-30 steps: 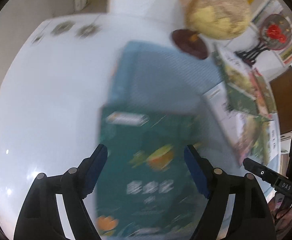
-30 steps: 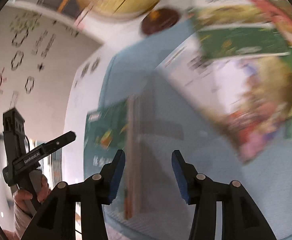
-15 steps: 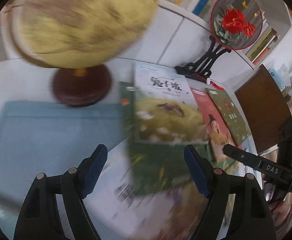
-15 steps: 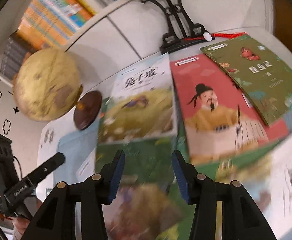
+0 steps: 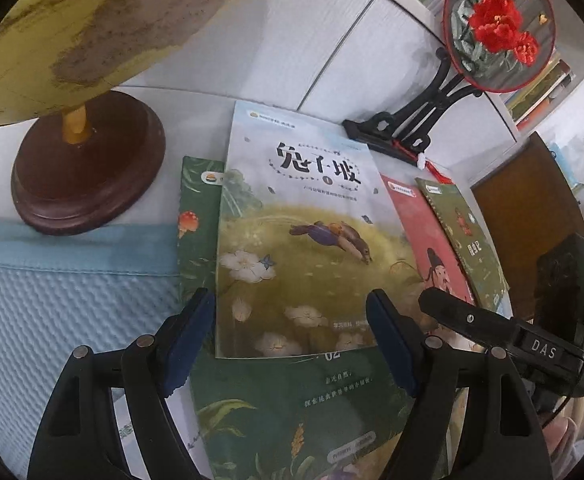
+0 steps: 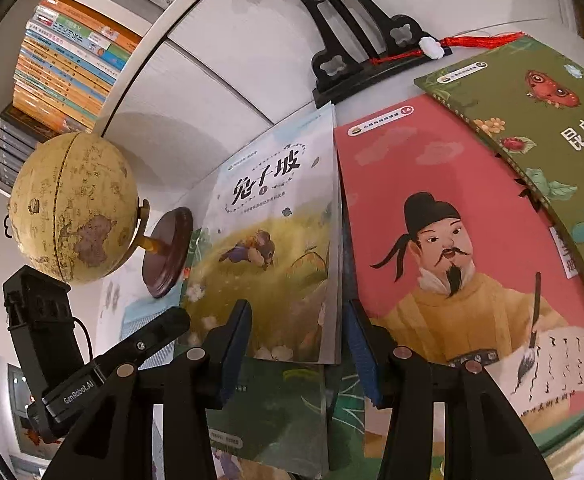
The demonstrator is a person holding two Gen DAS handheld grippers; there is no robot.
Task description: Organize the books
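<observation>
Several picture books lie overlapping on the white table. A pale blue book with rabbits in a meadow [image 5: 292,240] lies on top of a dark green book [image 5: 299,408]. A red book with a robed man [image 6: 451,264] and an olive green insect book [image 6: 531,112] lie to its right. My left gripper [image 5: 292,340] is open, its jaws either side of the rabbit book's near edge. My right gripper [image 6: 295,344] is open over the rabbit book's right edge, which stands raised off the book below.
A yellow globe [image 5: 84,20] on a brown wooden base [image 5: 88,168] stands at the left. A round red-flower fan [image 5: 495,28] on a black stand is at the back. A light blue cloth [image 5: 64,304] covers the table's left. Shelves of books [image 6: 64,60] line the wall.
Both grippers have swung from the blue cloth and the green book there over to the spread of books beside the globe, and have closed in on the rabbit book.
</observation>
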